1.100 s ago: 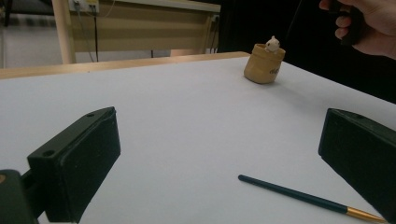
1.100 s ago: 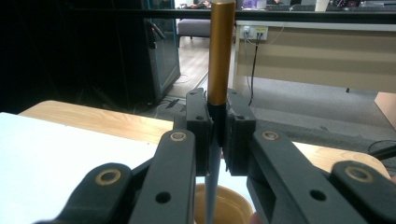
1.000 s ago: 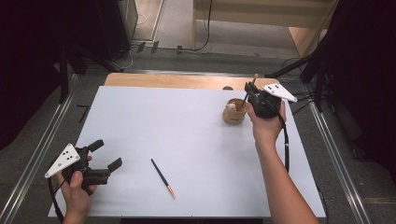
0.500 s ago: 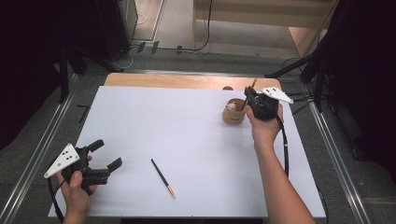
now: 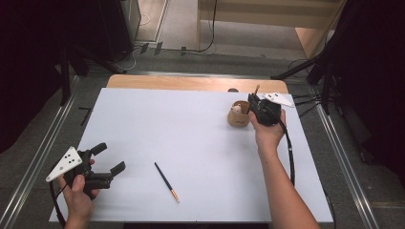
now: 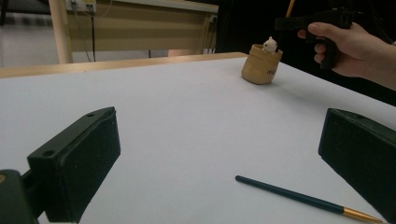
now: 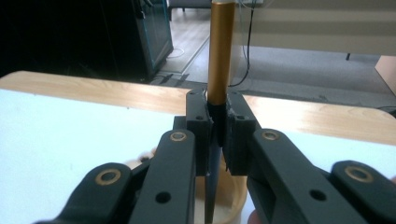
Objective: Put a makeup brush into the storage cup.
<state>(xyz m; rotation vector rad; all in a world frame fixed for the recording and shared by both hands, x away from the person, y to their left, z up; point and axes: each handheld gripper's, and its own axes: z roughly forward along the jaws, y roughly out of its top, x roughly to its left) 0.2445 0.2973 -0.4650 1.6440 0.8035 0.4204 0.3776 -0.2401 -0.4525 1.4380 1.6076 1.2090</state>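
Observation:
A tan cup point(image 5: 238, 116) with a small white figure on its rim stands at the far right of the white table. My right gripper point(image 5: 252, 102) hovers just right of and above it, shut on a dark brush with a gold end point(image 5: 257, 88) that points up. In the right gripper view the jaws clamp that brush point(image 7: 219, 51) upright, its dark lower part reaching down into the cup point(image 7: 233, 198). A second dark brush with a gold tip point(image 5: 166, 182) lies flat near the front edge. My left gripper point(image 5: 110, 158) is open at the front left, with that brush point(image 6: 299, 198) lying ahead of its jaws.
The white mat point(image 5: 181, 143) covers most of a wooden table point(image 5: 191, 83) whose far edge shows. Metal rails run along both sides. From the left gripper view, the cup point(image 6: 261, 65) and the right hand's gripper point(image 6: 322, 21) stand far off.
The right hand with its brush has sunk slightly toward the cup. The left gripper and the lying brush have stayed put.

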